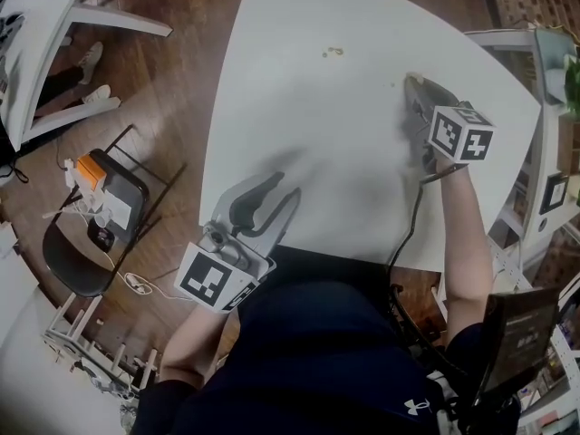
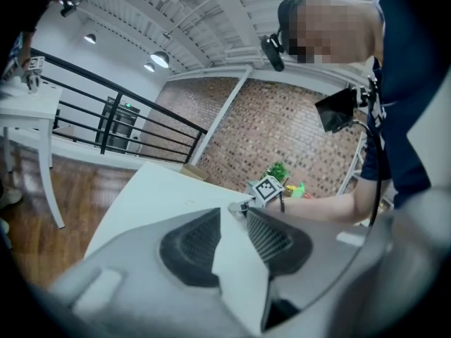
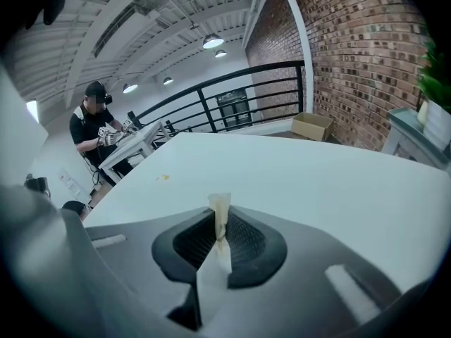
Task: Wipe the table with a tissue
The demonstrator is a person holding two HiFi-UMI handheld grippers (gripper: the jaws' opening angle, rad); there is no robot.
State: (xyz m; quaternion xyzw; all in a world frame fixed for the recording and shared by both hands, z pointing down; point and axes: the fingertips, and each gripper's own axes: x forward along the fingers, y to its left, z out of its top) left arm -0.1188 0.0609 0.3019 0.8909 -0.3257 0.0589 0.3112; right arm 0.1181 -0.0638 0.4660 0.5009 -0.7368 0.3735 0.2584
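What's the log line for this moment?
right gripper: shut on tissue, over table, right side | left gripper: open, empty, near edge | yellowish spot: far side, apart from tissue

The table (image 1: pixel 317 143) is white, with a little yellow spot (image 1: pixel 333 53) on it. The left gripper (image 1: pixel 283 190) and the right gripper (image 1: pixel 415 87) are grey, with black ridged pads (image 2: pixel 190 248). Each cube (image 1: pixel 460 134) has black-and-white squares. The tissue (image 3: pixel 219 208) looks cream, maybe a bit yellow at the top. The floor (image 1: pixel 172 89) is brown wood. The wall (image 3: pixel 352 55) is red-brown brick.
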